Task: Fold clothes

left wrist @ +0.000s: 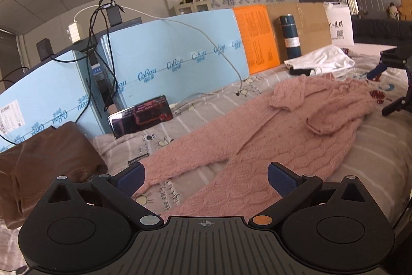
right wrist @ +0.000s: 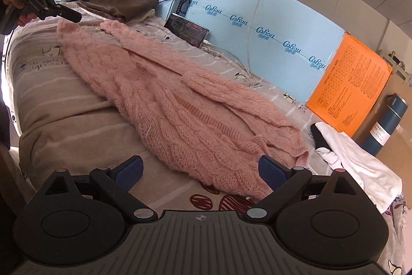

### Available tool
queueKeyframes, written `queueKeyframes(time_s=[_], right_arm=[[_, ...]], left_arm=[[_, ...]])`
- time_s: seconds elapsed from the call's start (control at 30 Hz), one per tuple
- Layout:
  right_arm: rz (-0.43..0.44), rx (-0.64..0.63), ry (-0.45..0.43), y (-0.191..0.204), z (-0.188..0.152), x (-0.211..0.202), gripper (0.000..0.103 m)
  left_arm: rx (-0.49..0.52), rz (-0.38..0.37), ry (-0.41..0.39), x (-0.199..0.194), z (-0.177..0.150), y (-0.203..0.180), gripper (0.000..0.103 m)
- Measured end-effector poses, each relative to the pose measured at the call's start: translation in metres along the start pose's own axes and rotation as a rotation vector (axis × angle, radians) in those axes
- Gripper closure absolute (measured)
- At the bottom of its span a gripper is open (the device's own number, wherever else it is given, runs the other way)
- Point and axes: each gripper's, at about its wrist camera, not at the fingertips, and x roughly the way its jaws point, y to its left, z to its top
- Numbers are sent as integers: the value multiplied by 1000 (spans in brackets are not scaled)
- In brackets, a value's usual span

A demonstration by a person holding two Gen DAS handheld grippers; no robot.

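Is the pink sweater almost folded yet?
Partly. The pink sweater lies on the bed with its sleeves already laid in over the body. A brown garment sits folded by the blue boards. Nothing is in hand: the left hand-held gripper and the right hand-held gripper are both open and empty. Still left: folding the sweater's body over, and the white garment looks unfolded.

Pink cable-knit sweater (left wrist: pixel 270 130) on grey striped sheet (left wrist: pixel 373 159) (cartoon prints), beside brown garment (left wrist: pixel 38 166).

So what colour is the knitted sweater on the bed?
Pink sweater, cable-knit; clearest in the right wrist view.
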Motion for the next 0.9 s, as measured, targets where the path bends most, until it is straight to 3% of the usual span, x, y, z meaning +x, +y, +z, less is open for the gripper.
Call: queueKeyframes(time_s=[0.2,0.27,0.47,0.5,0.57,0.6,0.73,0.83,0.9], right_arm=[[19,-57,2,6,1,-2,10],[25,-83,3,8,2,-3,15],[13,-158,11,16,7,3,32],[12,-179,10,19,8,4,37],[49,-203,16,22,11,8,59],[68,-215,18,24,12,10,62],[100,-245,23,23,18,22,64],[123,-208,40,10,21,29,64],[147,-164,48,1,23,35,70]], left_arm=[[156,43,185,3,-15,-15,0],[216,71,235,13,-18,-22,0],[272,86,180,27,-13,-37,0],[265,81,172,30,-13,-36,0],[255,71,157,34,-11,-36,0],[253,67,151,35,-11,-36,0],[231,42,131,35,-15,-26,0],[140,91,141,37,-21,-9,0],[85,129,140,38,-27,0,0]])
